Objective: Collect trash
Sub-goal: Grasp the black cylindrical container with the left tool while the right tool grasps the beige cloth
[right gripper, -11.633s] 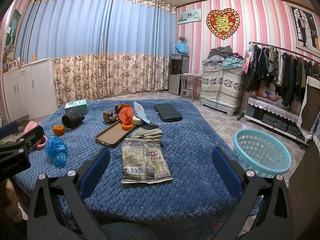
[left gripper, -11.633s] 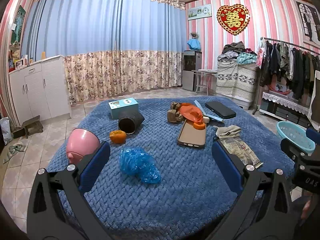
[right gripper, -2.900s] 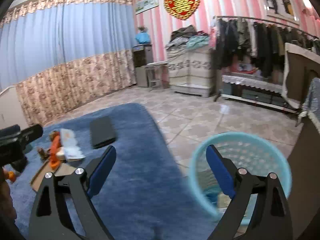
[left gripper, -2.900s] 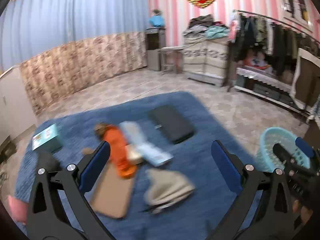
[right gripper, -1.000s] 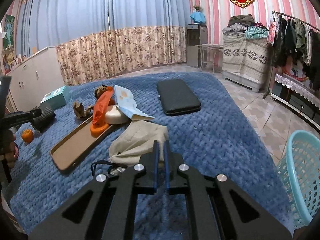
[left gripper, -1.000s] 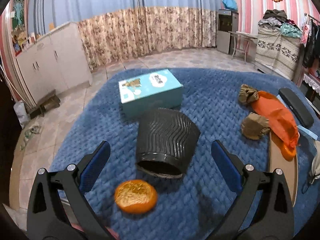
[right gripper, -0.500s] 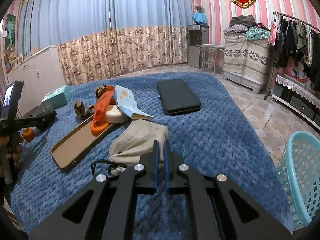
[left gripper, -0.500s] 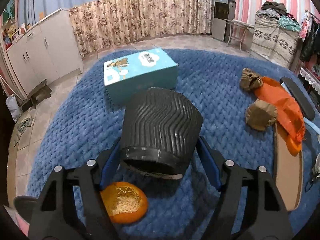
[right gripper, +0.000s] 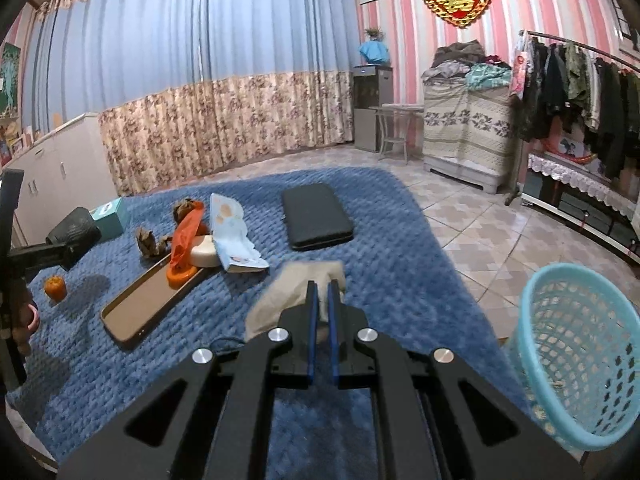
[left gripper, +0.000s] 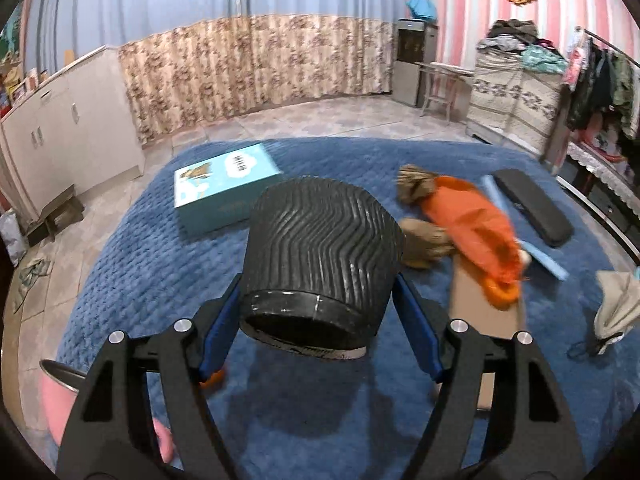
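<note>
Left wrist view fills its centre with the black ribbed cup (left gripper: 320, 256), which I have pinched across its sides between the blue pads of the left tongs (left gripper: 318, 320), open mouth facing the lens. Gripping the wide body rather than the rim should keep so light a cup from twisting on the way to the bin. It looks clear of the blue blanket (left gripper: 140, 264), judging by the shadow beneath it. Behind it at upper left lies the teal tissue box (left gripper: 226, 188); to the right the orange bag (left gripper: 472, 228) drapes over the brown tray (left gripper: 486, 312).

Right wrist view shows the right tongs (right gripper: 322, 300) nearly closed at frame centre, nipping an edge of the beige cloth (right gripper: 296, 292), a thin fold being all soft fabric offers. The light-blue basket (right gripper: 576, 344) waits at lower right, on the floor beside the blanket.

Half a second ago the cup lay on the blanket beside the orange peel (right gripper: 55, 286); now it has risen, and the peel is almost hidden behind my left pad. The cloth, flat then, is now lifted and blurred. The snack wrapper and blue bag seen at the start are gone from the blanket.
</note>
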Action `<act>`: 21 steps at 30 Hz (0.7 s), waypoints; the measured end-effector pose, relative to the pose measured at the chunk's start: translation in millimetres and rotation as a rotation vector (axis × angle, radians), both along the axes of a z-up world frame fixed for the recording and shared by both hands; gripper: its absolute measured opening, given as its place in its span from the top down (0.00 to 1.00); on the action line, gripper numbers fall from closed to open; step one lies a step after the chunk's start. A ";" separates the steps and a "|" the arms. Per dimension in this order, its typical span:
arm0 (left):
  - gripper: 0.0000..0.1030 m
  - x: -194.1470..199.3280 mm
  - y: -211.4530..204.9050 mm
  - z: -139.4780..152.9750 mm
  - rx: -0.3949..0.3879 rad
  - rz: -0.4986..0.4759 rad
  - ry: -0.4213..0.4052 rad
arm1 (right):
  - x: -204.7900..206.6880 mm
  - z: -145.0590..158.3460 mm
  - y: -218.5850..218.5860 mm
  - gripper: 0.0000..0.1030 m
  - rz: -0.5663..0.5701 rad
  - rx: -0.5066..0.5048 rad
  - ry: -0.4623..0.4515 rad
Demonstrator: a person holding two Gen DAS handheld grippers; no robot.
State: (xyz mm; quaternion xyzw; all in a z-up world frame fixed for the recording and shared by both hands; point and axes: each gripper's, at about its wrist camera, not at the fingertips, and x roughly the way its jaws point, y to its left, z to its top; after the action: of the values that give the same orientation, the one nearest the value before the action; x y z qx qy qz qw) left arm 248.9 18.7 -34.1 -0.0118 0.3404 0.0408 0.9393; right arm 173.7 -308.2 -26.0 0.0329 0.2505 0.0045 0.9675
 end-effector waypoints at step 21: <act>0.30 -50.4 -58.8 -9.2 0.027 -0.108 -0.007 | 40.2 -42.8 18.7 0.28 0.032 -0.007 0.219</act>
State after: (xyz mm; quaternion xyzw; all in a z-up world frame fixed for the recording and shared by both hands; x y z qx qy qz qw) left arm 198.5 -40.0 -43.3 0.0190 0.3366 -0.0055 0.9414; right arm 213.9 -289.4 -68.8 0.0257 0.3554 0.0155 0.9342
